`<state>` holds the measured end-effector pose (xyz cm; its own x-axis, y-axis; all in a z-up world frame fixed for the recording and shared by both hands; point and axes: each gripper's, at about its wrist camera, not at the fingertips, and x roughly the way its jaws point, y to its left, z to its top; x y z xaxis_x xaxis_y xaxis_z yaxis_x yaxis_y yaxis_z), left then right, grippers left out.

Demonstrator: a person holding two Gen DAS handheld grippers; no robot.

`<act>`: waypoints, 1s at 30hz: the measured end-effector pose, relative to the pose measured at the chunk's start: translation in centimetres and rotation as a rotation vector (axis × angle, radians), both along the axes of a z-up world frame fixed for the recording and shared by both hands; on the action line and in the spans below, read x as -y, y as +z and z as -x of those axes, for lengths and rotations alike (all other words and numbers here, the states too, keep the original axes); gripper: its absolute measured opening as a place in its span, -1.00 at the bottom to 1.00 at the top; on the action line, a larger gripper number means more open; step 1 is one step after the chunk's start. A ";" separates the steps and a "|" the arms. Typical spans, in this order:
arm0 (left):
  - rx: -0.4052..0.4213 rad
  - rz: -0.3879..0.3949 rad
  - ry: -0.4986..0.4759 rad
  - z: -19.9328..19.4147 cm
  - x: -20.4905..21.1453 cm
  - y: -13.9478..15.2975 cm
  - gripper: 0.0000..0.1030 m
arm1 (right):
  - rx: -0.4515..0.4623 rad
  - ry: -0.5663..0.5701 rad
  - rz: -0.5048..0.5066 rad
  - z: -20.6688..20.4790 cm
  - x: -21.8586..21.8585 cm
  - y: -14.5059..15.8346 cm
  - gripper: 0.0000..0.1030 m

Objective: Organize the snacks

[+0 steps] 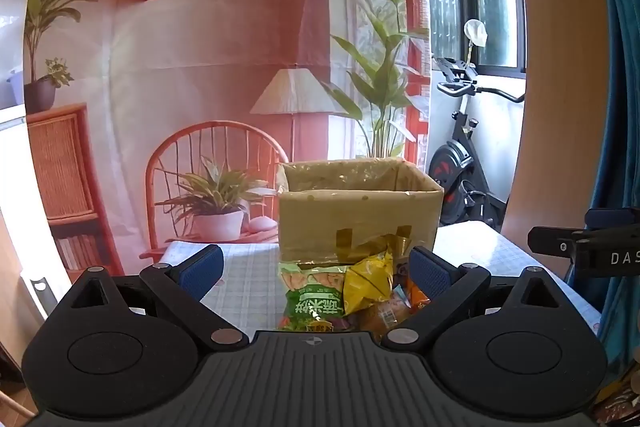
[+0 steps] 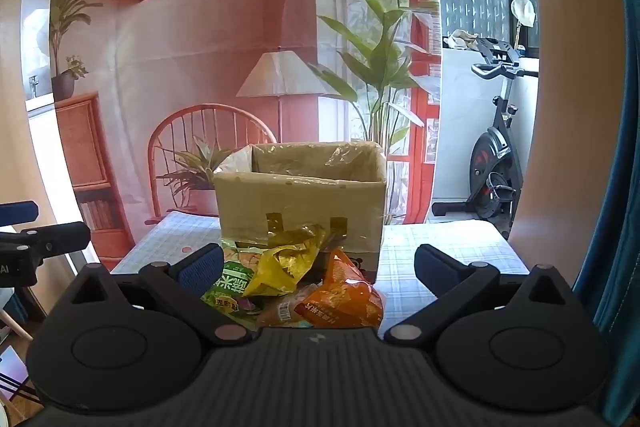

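Lying in a small heap on the checked surface (image 2: 440, 247), the snack packets (image 2: 296, 283) sit just in front of an open cardboard box (image 2: 300, 203), touching its near wall. Against that box, a green packet (image 2: 230, 287) lies at the heap's left, a crumpled yellow packet (image 2: 284, 263) rests on top in the middle, and an orange packet (image 2: 344, 291) lies at the right. The box stands upright with its top open and a clear plastic liner showing around its rim; strips of tape mark its near wall. Both pairs of tongs hover on the near side of the box, over the heap, angled slightly downward. The left tongs (image 1: 316, 267) are spread wide and hold nothing, with the green and yellow packets showing between the blue pads. The right tongs (image 2: 318, 267) are likewise spread wide and empty. Beyond the box hangs a printed backdrop (image 2: 200, 47) of a room.
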<state>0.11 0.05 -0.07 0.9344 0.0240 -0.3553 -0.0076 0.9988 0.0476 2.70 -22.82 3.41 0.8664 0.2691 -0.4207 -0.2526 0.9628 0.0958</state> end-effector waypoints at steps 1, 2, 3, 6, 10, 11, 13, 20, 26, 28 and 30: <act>0.000 -0.001 0.001 -0.1 -0.1 0.0 0.94 | 0.001 0.001 -0.001 0.0 0.0 0.0 1.00; -0.001 -0.001 0.004 -0.1 -0.1 0.0 0.94 | 0.002 0.003 -0.001 0.0 0.0 0.0 1.00; -0.002 -0.002 0.007 -0.2 -0.2 0.0 0.94 | 0.002 0.004 -0.002 0.0 0.1 0.0 1.00; 0.023 -0.011 -0.014 0.4 -0.1 0.2 0.94 | 0.003 0.009 -0.007 0.0 0.2 -0.1 1.00; 0.033 -0.019 -0.012 0.4 0.0 0.3 0.94 | 0.011 0.016 -0.015 -0.4 0.0 0.2 1.00; 0.034 -0.018 -0.012 0.4 -0.1 0.3 0.94 | 0.013 0.018 -0.016 -0.7 -0.1 0.2 1.00; 0.041 -0.015 -0.006 0.4 -0.1 0.3 0.94 | 0.027 -0.020 -0.014 -0.1 0.6 0.1 1.00; 0.045 -0.012 -0.001 0.2 -0.1 0.2 0.94 | 0.036 -0.022 -0.002 0.3 0.3 0.1 1.00; 0.047 -0.009 0.004 0.3 -0.1 0.2 0.94 | 0.035 -0.020 0.000 0.3 0.2 0.1 1.00; 0.047 -0.009 0.005 0.3 0.0 0.2 0.94 | 0.035 -0.020 0.001 0.3 0.2 0.1 1.00; 0.047 -0.010 0.004 0.3 -0.1 0.2 0.94 | 0.035 -0.020 0.001 0.4 0.2 0.1 1.00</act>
<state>-0.18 0.11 0.13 0.9499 0.0312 -0.3111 -0.0143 0.9983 0.0566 2.33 -23.00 3.50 0.8860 0.2507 -0.3901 -0.2360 0.9679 0.0860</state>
